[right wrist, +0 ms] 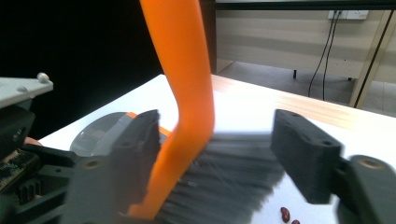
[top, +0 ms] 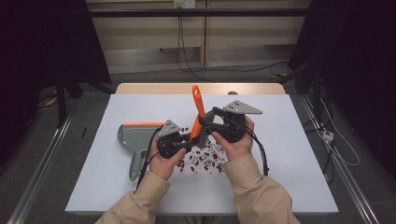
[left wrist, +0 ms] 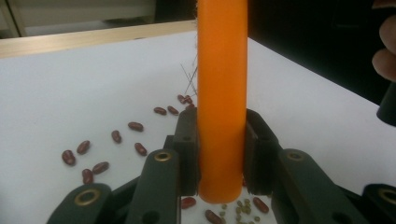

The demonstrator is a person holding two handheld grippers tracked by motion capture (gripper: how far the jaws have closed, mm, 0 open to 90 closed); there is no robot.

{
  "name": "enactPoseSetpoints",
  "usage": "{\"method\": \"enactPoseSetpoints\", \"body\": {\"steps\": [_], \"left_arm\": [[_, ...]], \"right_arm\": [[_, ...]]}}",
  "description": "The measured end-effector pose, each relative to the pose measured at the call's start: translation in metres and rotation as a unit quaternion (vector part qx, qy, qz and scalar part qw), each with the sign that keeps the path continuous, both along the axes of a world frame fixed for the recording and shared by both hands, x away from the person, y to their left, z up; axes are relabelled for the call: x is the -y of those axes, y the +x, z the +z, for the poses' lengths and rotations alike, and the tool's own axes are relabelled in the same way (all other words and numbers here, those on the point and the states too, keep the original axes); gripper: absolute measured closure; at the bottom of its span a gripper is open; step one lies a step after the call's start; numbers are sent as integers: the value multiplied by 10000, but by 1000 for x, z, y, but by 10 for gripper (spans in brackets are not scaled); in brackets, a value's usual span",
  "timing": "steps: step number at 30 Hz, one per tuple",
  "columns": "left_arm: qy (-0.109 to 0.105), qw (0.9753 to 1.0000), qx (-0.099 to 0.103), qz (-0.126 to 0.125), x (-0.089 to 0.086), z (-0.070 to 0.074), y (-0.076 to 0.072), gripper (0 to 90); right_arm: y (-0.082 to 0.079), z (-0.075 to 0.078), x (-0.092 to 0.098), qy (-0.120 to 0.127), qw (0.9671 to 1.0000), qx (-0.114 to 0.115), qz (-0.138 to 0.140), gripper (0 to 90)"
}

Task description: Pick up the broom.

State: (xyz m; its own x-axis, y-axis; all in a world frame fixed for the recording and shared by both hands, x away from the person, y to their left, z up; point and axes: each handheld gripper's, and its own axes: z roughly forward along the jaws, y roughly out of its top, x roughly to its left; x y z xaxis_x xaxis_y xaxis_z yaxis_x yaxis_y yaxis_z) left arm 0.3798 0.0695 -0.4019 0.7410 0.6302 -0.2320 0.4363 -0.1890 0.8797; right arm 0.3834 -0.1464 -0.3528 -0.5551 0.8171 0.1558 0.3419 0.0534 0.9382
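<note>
Left tool (left wrist: pixel 219 154) clamps orange brush (left wrist: pixel 222 93) — right tool (right wrist: pixel 215 158) gapes around it.

Left hand-held gripper (top: pixel 187 142) clamps closed; right hand-held gripper (top: pixel 212 122) stands spread, facing it.

On the white table (top: pixel 280 177), my landmark is the orange-handled hand brush with dark bristles (top: pixel 199 112), standing near the middle. My left gripper (top: pixel 187 140) sits just left of it, jaws clamped on its handle; my right gripper (top: pixel 212 122) just right, jaws either side of the bristles. The grey plastic dustpan (top: pixel 135 135) lies left of the brush. The scattered red kidney beans (top: pixel 205 158) lie before the brush.
</note>
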Motion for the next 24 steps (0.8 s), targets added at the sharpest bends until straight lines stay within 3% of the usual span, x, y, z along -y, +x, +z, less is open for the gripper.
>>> {"method": "enactPoseSetpoints", "body": {"steps": [4, 12, 18, 24], "left_arm": [[-22, 10000, 11, 90, -1, 0, 0, 710], [20, 9999, 8, 114, -1, -2, 1, 709], [5, 9998, -8, 183, -1, -3, 2, 709], [22, 9995, 62, 295, 0, -4, 1, 709]], "right_arm": [[-1, -6, -6, 37, 9999, -130, -12, 257], [-1, -9, -15, 17, 9999, -123, -53, 178], [1, -12, -17, -9, 9996, -254, -87, 118], [1, -15, -22, -61, 9991, -368, -206, 134]]}}
